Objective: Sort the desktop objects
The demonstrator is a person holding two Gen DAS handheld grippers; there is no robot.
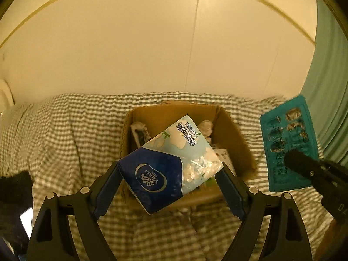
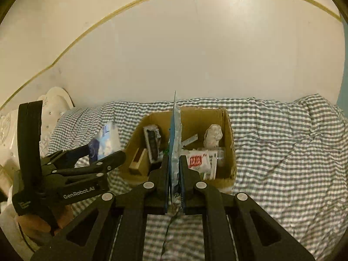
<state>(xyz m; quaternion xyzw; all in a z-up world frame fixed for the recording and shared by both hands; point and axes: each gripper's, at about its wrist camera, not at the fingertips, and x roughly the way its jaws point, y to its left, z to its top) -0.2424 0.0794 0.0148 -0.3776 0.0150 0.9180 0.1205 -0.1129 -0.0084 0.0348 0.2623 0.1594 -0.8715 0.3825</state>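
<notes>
**Operator:** Tissues first. My left gripper (image 1: 170, 171) is clamped wide on the tissue pack (image 1: 171, 165), a blue-and-white soft pack, tilted, held above the near edge of the cardboard box (image 1: 235, 134).

**Observer:** And the right one?

**Operator:** My right gripper (image 2: 174, 169) is pinched nearly together on a thin teal packet (image 1: 289, 143), gripped at its lower edge. From its own camera I see the packet edge-on; from the left camera it hangs flat-faced, to the right of the box and off the checked cloth (image 2: 282, 141).

**Observer:** Where does the box sit?

**Operator:** On the cloth, towards its far edge by the wall (image 2: 195, 54). Inside lie a crumpled white wad (image 2: 214, 136), a red-and-white sachet (image 2: 199, 161) and a dark carton (image 2: 152, 143) leaning against the left wall.
</notes>
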